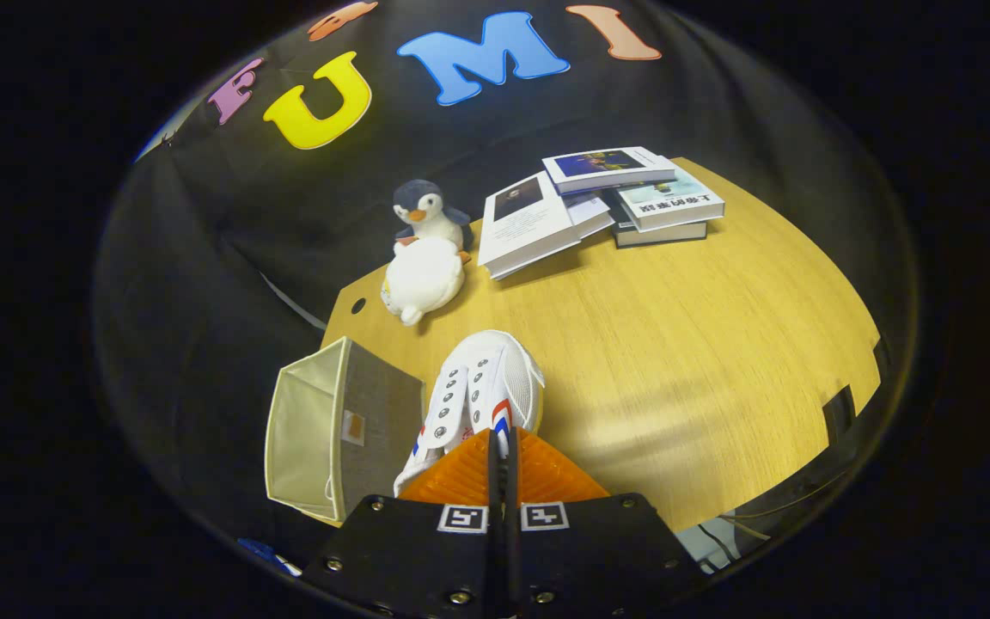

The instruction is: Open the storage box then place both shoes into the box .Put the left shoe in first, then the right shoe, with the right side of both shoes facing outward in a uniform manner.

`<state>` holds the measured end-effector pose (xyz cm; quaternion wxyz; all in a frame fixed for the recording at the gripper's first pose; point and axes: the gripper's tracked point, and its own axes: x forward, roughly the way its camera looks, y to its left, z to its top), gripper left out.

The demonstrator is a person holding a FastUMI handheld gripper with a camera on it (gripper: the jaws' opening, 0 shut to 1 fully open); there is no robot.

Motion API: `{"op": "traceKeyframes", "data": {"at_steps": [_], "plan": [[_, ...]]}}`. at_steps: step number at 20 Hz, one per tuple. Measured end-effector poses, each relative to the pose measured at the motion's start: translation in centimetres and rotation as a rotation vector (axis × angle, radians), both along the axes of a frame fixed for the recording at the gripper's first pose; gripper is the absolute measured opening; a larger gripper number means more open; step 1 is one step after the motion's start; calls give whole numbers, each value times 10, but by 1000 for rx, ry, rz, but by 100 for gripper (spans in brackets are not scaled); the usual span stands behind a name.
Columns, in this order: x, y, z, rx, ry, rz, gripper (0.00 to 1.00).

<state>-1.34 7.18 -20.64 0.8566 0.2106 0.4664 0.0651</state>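
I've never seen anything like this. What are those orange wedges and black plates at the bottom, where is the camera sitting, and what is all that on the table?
The camera rides on a hand-held gripper and looks forward along its two fingers. The orange wedges are the finger pads; the black plates behind them are its body. The fingers are closed together on the rear of a white shoe, which points away from the camera. Just left of the shoe stands a fabric storage box, its opening facing left. Beyond, on the wooden table, sit a plush penguin, a white plush toy in front of it, and some stacked books.
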Motion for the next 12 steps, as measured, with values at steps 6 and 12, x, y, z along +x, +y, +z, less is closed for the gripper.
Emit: {"op": "traceKeyframes", "data": {"at_steps": [6,12], "plan": [[18,31,30,-20,-78,70,0],[-10,11,-18,-183,-31,206,16]]}}
